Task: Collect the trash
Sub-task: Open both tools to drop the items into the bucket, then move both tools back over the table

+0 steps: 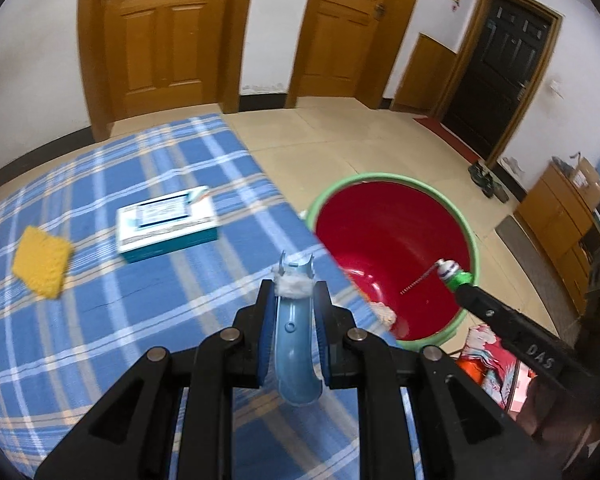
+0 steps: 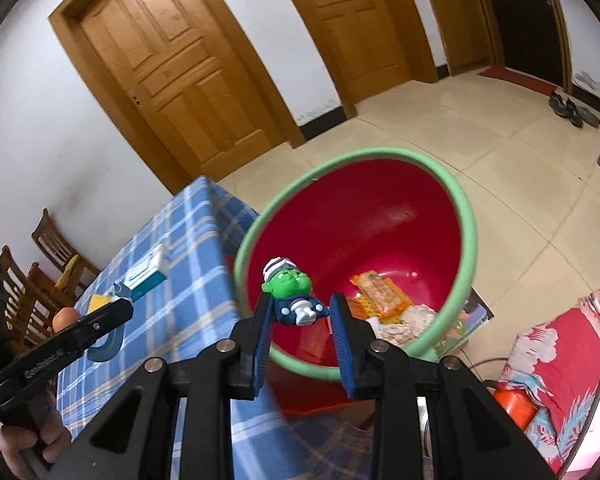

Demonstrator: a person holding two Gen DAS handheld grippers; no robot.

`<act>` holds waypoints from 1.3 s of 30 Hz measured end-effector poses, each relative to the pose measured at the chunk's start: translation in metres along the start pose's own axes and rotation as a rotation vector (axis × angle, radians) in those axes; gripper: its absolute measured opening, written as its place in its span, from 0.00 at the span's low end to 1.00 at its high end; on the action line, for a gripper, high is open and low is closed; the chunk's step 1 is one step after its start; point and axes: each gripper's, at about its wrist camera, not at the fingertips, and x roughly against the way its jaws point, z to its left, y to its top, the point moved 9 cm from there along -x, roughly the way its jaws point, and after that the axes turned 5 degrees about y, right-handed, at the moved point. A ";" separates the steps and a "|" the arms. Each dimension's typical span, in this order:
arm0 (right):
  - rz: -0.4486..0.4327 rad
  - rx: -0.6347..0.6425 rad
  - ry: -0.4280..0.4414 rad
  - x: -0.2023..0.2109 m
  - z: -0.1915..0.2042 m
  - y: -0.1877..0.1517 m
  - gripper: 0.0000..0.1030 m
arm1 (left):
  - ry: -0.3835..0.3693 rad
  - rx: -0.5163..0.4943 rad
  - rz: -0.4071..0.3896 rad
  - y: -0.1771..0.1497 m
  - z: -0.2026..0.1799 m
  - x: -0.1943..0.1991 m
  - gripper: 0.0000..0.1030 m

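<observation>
My left gripper (image 1: 293, 289) is shut on a curved blue plastic piece (image 1: 295, 340) with a white wad of cotton (image 1: 293, 287) at its tip, held over the blue plaid tablecloth (image 1: 100, 300). My right gripper (image 2: 300, 312) is shut on a small green-headed toy figure (image 2: 294, 296) and holds it over the near rim of the red bin with a green rim (image 2: 364, 224). The bin (image 1: 384, 248) stands on the floor beside the table. It holds orange wrappers (image 2: 380, 292) and paper scraps. The right gripper also shows in the left wrist view (image 1: 456, 276).
On the tablecloth lie a white and teal box (image 1: 166, 228) and a yellow sponge (image 1: 42, 262). Wooden chairs (image 2: 32, 276) stand at the table's far side. A red flowered cloth (image 2: 560, 364) lies right of the bin. Wooden doors (image 1: 160, 32) line the far wall.
</observation>
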 end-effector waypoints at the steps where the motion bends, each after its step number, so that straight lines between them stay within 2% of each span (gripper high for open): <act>1: 0.002 -0.009 -0.003 0.000 -0.005 0.000 0.31 | -0.005 -0.009 0.002 0.001 -0.005 -0.002 0.18; 21: -0.063 -0.095 -0.037 0.020 -0.048 0.009 0.33 | -0.115 -0.140 0.046 0.011 -0.084 -0.048 0.18; 23: -0.061 -0.101 -0.039 0.020 -0.050 0.009 0.33 | -0.116 -0.148 0.043 0.012 -0.088 -0.050 0.21; 26: -0.062 -0.105 -0.040 0.021 -0.050 0.009 0.33 | -0.123 -0.138 0.041 0.014 -0.090 -0.050 0.34; 32: -0.061 -0.103 -0.035 0.020 -0.047 0.009 0.33 | -0.105 -0.125 0.040 0.014 -0.080 -0.049 0.34; 39: -0.055 -0.091 -0.022 0.019 -0.037 0.005 0.42 | -0.067 -0.096 0.032 0.013 -0.056 -0.040 0.34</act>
